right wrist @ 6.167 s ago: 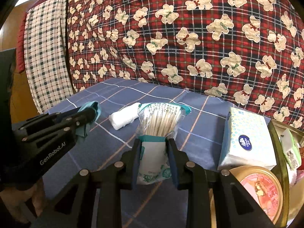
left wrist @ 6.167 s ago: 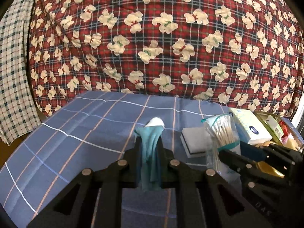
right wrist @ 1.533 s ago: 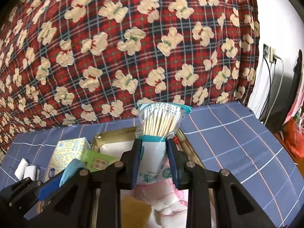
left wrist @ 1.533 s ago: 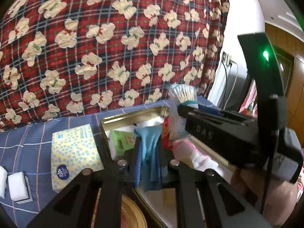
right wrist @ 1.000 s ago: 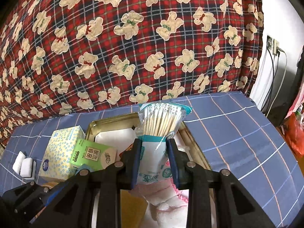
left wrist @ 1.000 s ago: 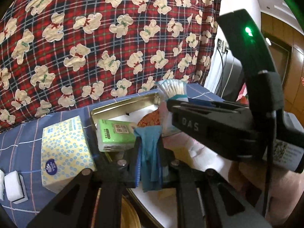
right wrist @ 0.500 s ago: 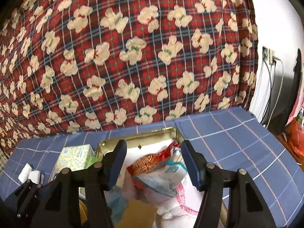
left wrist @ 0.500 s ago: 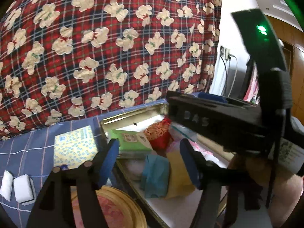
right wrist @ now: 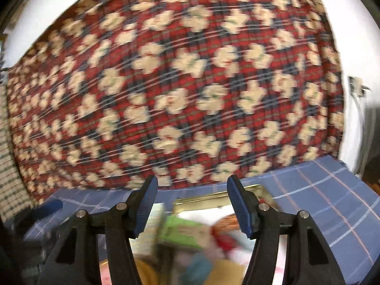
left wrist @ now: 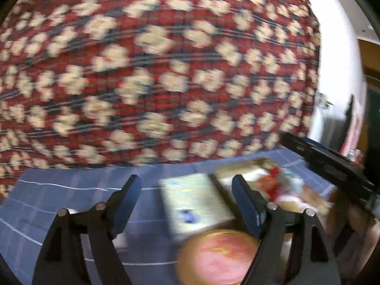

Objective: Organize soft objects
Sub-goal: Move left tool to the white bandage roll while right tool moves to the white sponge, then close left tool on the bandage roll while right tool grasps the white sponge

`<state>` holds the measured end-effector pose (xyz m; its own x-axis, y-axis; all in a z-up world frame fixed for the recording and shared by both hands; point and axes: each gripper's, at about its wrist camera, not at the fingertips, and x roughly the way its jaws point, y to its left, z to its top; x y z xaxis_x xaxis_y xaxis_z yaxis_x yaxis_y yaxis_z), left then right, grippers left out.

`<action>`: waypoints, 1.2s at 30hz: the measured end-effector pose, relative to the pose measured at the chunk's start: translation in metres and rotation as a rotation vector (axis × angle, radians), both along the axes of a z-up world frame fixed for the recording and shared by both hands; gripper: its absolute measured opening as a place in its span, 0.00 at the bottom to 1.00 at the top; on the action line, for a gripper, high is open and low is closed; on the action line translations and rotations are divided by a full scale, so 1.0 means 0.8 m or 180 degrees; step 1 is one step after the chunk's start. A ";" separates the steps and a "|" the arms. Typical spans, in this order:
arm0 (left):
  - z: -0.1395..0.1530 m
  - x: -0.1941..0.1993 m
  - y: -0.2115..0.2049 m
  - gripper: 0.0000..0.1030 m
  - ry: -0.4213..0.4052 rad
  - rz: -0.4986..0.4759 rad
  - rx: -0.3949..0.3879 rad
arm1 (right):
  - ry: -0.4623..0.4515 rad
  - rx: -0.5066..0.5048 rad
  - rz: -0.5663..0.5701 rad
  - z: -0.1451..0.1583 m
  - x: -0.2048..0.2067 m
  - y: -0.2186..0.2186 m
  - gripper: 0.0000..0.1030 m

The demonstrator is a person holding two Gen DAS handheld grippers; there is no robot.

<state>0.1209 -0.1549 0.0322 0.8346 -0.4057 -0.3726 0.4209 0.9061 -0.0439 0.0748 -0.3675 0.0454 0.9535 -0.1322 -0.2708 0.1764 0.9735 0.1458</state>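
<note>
Both views are motion-blurred. My left gripper (left wrist: 186, 187) is open and empty above the blue checked tablecloth. My right gripper (right wrist: 192, 190) is open and empty above the gold tin tray (right wrist: 201, 200). The tray (left wrist: 239, 167) holds a green packet (right wrist: 182, 231), a red-orange packet (right wrist: 224, 223), the teal cloth (right wrist: 198, 269) and other soft items. The cotton swab pack cannot be made out in the blur. The right gripper's black body (left wrist: 332, 163) shows at the right of the left wrist view.
A yellow-and-white tissue pack (left wrist: 194, 204) lies left of the tray. A round pink-topped tin (left wrist: 218, 258) sits in front of it. A red teddy-bear plaid blanket (right wrist: 178, 95) rises behind the table. A white wall and socket (right wrist: 356, 87) are at the right.
Both grippers opened and dropped the teal cloth and the swab pack into the tray. Both have since pulled up and back, the left one swinging left.
</note>
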 end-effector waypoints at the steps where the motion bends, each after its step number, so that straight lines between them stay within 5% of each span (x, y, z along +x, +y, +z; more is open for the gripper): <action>1: -0.001 0.005 0.013 0.85 -0.0032 0.0101 0.0037 | -0.0035 -0.0019 0.0101 0.000 0.000 0.010 0.61; 5: -0.007 0.032 0.074 0.86 -0.0114 0.0640 0.0186 | -0.0164 -0.0114 0.0493 -0.001 -0.002 0.059 0.61; 9: -0.025 0.060 0.133 0.86 -0.0110 0.1157 0.0242 | -0.0072 0.0153 0.0859 -0.009 0.008 0.101 0.62; 14: -0.065 0.113 0.175 0.87 0.0577 0.1455 0.0448 | 0.0404 0.0061 0.1163 -0.025 0.041 0.170 0.62; 23: -0.090 0.132 0.213 0.87 0.1147 0.1386 0.0122 | 0.1273 -0.0097 0.1369 -0.075 0.101 0.261 0.62; 36: -0.110 0.138 0.196 0.87 0.1349 0.1199 0.0351 | 0.1659 -0.0123 0.1284 -0.128 0.146 0.291 0.62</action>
<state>0.2314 0.0021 -0.0560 0.6826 -0.0492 -0.7291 0.0346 0.9988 -0.0350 0.1917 -0.1346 -0.0568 0.6757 0.1891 -0.7125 -0.1652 0.9808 0.1037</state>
